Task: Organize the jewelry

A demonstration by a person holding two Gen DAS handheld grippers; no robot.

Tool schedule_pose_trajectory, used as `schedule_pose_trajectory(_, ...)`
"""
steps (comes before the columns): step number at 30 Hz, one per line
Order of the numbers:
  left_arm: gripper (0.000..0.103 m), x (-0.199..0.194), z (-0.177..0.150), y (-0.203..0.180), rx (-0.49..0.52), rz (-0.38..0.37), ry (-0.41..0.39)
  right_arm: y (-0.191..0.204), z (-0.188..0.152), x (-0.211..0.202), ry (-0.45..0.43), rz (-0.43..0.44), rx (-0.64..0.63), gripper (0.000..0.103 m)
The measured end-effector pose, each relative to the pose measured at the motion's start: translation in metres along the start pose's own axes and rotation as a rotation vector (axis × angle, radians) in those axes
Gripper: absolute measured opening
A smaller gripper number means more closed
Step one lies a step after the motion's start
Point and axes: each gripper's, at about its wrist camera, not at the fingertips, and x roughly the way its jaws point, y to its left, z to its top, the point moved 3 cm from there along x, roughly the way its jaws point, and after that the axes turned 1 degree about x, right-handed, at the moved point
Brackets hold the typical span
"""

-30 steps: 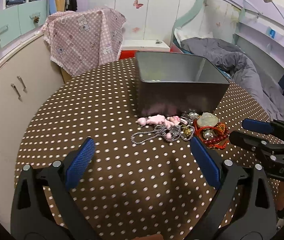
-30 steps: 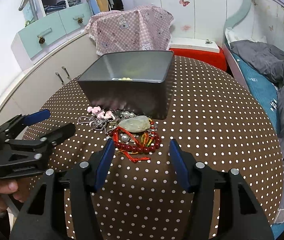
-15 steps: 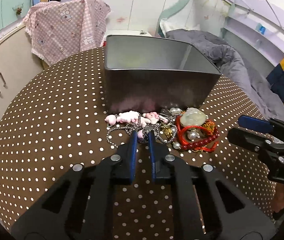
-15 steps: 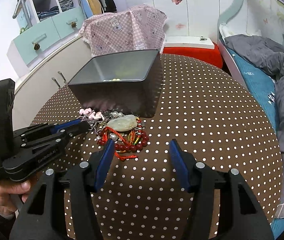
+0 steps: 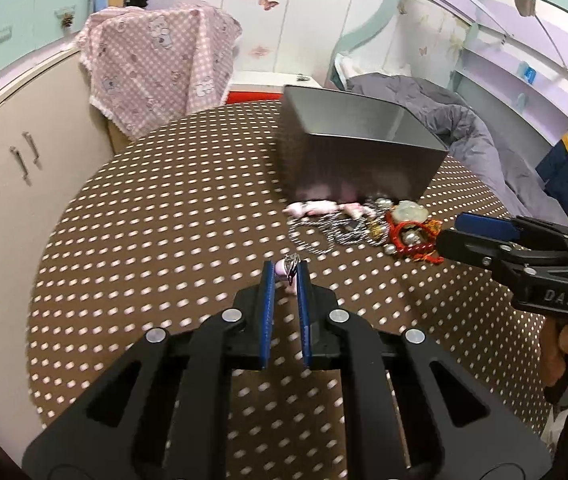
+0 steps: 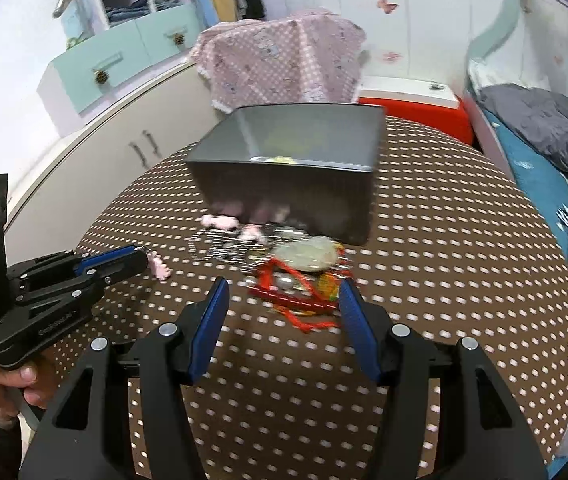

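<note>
My left gripper [image 5: 287, 276] is shut on a small pink charm with a silver clasp [image 5: 289, 270] and holds it above the dotted tablecloth, left of the jewelry pile. From the right wrist view the charm [image 6: 158, 267] hangs from the left gripper [image 6: 144, 257]. The pile [image 5: 367, 224] of pink beads, silver chains, a pale jade pendant and red beads lies against the front of the grey metal tin [image 5: 357, 148]. My right gripper [image 6: 284, 304] is open and empty, just before the red beads [image 6: 295, 294]. The tin [image 6: 295, 168] holds a few pale beads.
The round table with the brown dotted cloth [image 5: 144, 240] has a cream cabinet [image 5: 12, 168] to its left, a chair under pink cloth [image 5: 156, 64] behind and a bed with a grey duvet [image 5: 463, 128] to the right. A red box [image 6: 415, 108] stands behind the table.
My left gripper shut at the pile, then pulled back to the left with the pink charm in it. The right gripper stayed open and moved closer to the red beads.
</note>
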Motion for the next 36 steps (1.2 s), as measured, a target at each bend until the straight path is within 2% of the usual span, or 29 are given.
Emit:
schedule_pose_trajectory(7, 0.011, -0.01, -0.004, 0.021, -0.033, 0.041, -0.015, 0.047, 0.027, 0.041, 0.016, 0.072, -0.112, 0.054)
schedule_pose_trajectory(9, 0.011, -0.012, -0.004, 0.025, -0.041, 0.045, -0.02, 0.055, 0.034, 0.054, 0.027, 0.072, -0.125, 0.047)
schedule_pose_trajectory(17, 0.011, -0.014, -0.004, 0.031, -0.05, 0.041, -0.026, 0.057, 0.04, 0.086, 0.077, 0.011, -0.092, 0.04)
schedule_pose_trajectory(19, 0.011, -0.013, -0.003, 0.033, -0.052, 0.038, -0.025, 0.06, 0.039, 0.087, 0.072, -0.012, -0.107, 0.03)
schedule_pose_trajectory(20, 0.011, -0.014, -0.003, 0.034, -0.052, 0.037, -0.026, 0.059, 0.039, 0.089, 0.082, -0.003, -0.103, 0.014)
schedule_pose_trajectory(21, 0.011, -0.014, -0.002, 0.035, -0.053, 0.037, -0.027, 0.059, 0.038, 0.089, 0.084, 0.002, -0.104, 0.015)
schedule_pose_trajectory(29, 0.011, -0.019, 0.003, 0.036, -0.057, 0.042, -0.046, 0.057, 0.035, 0.06, 0.028, 0.075, -0.107, 0.014)
schedule_pose_trajectory(32, 0.011, -0.026, 0.012, 0.034, -0.044, 0.036, -0.066, 0.053, 0.043, 0.034, -0.026, 0.129, -0.077, 0.014)
schedule_pose_trajectory(36, 0.011, -0.039, 0.035, 0.026, -0.009, 0.014, -0.115, 0.042, 0.066, -0.017, -0.13, 0.15, -0.06, 0.014)
